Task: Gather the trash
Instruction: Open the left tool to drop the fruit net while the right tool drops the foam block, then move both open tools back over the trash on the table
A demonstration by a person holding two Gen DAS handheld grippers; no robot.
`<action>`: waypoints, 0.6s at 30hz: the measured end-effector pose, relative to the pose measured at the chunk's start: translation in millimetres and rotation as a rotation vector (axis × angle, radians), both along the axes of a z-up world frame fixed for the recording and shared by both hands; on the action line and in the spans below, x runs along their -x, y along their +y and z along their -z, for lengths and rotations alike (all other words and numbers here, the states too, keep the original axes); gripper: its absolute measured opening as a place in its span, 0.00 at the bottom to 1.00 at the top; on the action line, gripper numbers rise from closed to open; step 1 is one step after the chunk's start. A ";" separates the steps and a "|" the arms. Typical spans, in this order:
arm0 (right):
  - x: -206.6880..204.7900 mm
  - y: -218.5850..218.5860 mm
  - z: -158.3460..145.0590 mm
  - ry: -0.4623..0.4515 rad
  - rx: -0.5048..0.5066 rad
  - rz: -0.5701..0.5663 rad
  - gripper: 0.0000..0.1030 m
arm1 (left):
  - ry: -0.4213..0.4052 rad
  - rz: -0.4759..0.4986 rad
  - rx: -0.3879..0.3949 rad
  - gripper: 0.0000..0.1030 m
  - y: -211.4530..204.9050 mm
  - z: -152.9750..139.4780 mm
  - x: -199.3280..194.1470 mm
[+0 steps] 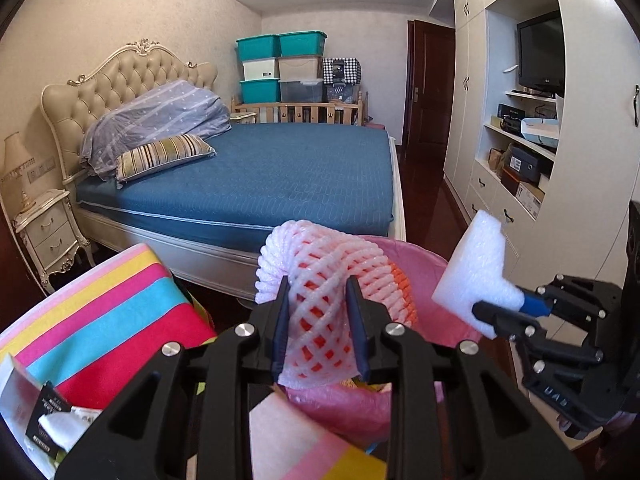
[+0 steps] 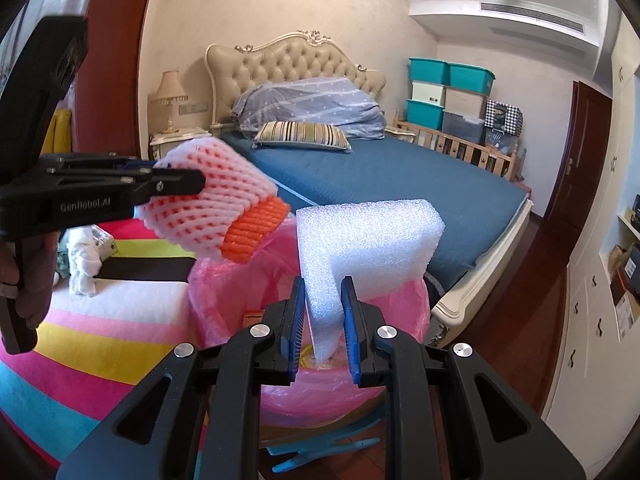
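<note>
Nearest, left gripper (image 1: 320, 300) clamped on a pink-and-orange foam fruit net (image 1: 320, 280); right gripper (image 2: 323, 300) clamped on a white foam block (image 2: 360, 248). Both pieces held over the pink-lined trash bin (image 2: 408, 312), beside a striped cloth (image 2: 100, 328). Shown only by the right wrist view: a hand (image 2: 34, 272) behind the left gripper, a blue clip (image 2: 320, 448) under the bin. Shown only by the left: a black packet (image 1: 48, 416), a television (image 1: 540, 56). Bin contents mostly hidden. Beyond, a blue bed (image 1: 260, 176) and stacked storage boxes (image 1: 280, 64).
</note>
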State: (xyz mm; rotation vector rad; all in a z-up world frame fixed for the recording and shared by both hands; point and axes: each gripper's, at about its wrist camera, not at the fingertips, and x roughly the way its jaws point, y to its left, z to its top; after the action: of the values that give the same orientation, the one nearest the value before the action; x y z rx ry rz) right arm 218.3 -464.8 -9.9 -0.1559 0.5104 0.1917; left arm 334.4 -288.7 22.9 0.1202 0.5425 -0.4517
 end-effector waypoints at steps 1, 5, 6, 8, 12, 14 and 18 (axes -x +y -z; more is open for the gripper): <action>-3.1 0.4 2.4 0.007 -0.005 -0.003 0.19 | 0.004 -0.002 0.005 0.26 -0.5 0.5 -3.9; -11.6 -3.7 13.2 0.024 -0.021 -0.040 0.22 | 0.031 0.008 0.018 0.45 -8.8 4.8 -19.7; -12.7 -4.1 15.5 0.029 -0.012 -0.035 0.38 | 0.029 0.002 0.016 0.53 -7.5 6.2 -22.3; -10.9 -6.6 19.2 0.030 -0.014 -0.011 0.69 | 0.026 -0.020 0.024 0.71 -8.3 9.4 -24.2; 8.6 -11.3 16.5 -0.003 -0.025 -0.001 0.69 | 0.019 -0.047 0.037 0.77 3.3 11.5 -17.8; 22.1 -12.5 14.3 -0.021 -0.015 0.015 0.69 | -0.003 -0.069 0.031 0.87 13.0 10.6 -8.4; 51.7 -13.0 7.3 -0.048 -0.069 0.039 0.72 | -0.038 -0.125 0.027 0.95 36.6 6.4 15.3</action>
State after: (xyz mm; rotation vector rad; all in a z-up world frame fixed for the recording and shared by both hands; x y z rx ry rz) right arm 166.6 -477.8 -17.3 -0.0827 0.4579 0.1674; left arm 319.1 -252.1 16.5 0.0682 0.5033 -0.3346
